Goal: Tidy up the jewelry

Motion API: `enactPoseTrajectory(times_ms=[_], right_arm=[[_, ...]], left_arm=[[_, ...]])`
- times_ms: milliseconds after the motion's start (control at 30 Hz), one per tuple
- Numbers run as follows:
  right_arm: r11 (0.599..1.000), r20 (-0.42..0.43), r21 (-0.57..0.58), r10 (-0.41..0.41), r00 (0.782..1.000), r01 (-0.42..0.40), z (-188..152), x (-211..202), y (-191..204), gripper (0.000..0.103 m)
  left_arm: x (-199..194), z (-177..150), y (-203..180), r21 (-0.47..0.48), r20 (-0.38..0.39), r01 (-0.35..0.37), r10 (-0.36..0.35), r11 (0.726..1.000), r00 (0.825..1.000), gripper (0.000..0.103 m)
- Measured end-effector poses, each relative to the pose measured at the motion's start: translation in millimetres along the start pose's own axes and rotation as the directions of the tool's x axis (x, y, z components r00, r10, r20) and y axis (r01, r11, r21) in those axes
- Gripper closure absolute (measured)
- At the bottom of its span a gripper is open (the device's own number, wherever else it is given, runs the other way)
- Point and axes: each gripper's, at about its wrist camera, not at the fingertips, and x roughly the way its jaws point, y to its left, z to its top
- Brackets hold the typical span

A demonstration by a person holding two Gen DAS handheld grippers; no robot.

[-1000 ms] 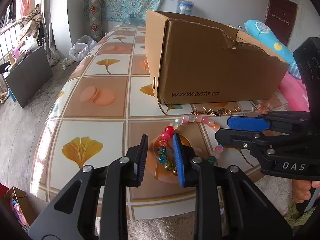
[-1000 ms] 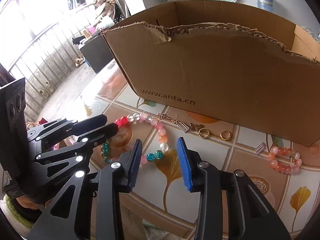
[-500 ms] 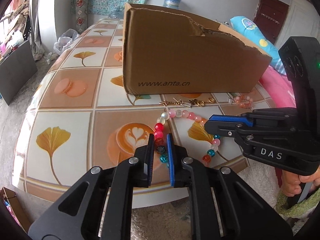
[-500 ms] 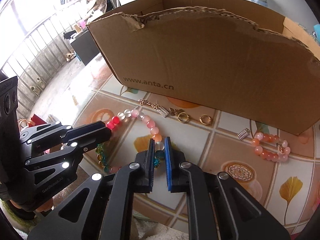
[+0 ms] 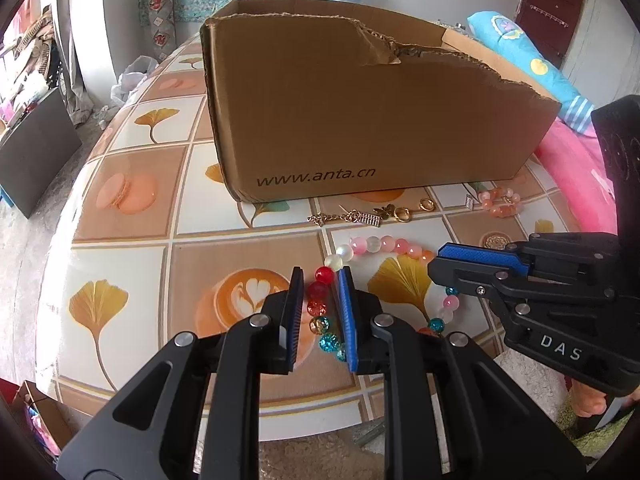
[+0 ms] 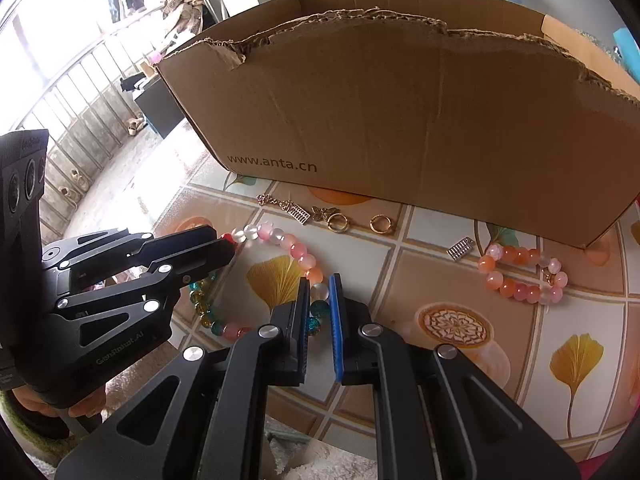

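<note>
A long strand of mixed beads (image 5: 376, 245) (image 6: 288, 240) lies in a loop on the patterned table (image 5: 120, 216). My left gripper (image 5: 320, 276) straddles its red and amber beads near the front edge. Its jaws are opening and stand a little wider than the beads, so the pads do not press on them. My right gripper (image 6: 319, 280) is shut on a white and a teal bead of the same strand. In the left wrist view the right gripper (image 5: 434, 270) comes in from the right, and in the right wrist view the left gripper (image 6: 224, 248) comes in from the left.
A torn cardboard box (image 5: 360, 120) (image 6: 400, 100) stands open-topped behind the jewelry. Along its foot lie a gold chain (image 5: 332, 216), two gold rings (image 6: 338, 222), a small silver charm (image 6: 460, 247) and an orange-pink bead bracelet (image 6: 520, 276). The table's front edge is close below both grippers.
Both grippers came down over the bead strand and closed around it. The right stayed shut on it; the left's jaws have since parted slightly.
</note>
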Motion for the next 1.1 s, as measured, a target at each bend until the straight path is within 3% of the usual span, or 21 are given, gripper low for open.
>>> enactPoseTrajectory(times_ms=[300,1100], right_arm=[[1.0,0.014,0.006,0.006,1.0,-0.006,-4,-6,-9,0.093],[1.0,0.019,0.004,0.006,1.0,-0.006,-6,-8,-11,0.093]], left_arm=[[5,8,-16,0.047,-0.027,-0.1,0.101,0.994,0.995,0.086],[11,14,-24,0.041,-0.037,-0.121,0.123,0.992,0.992,0.086]])
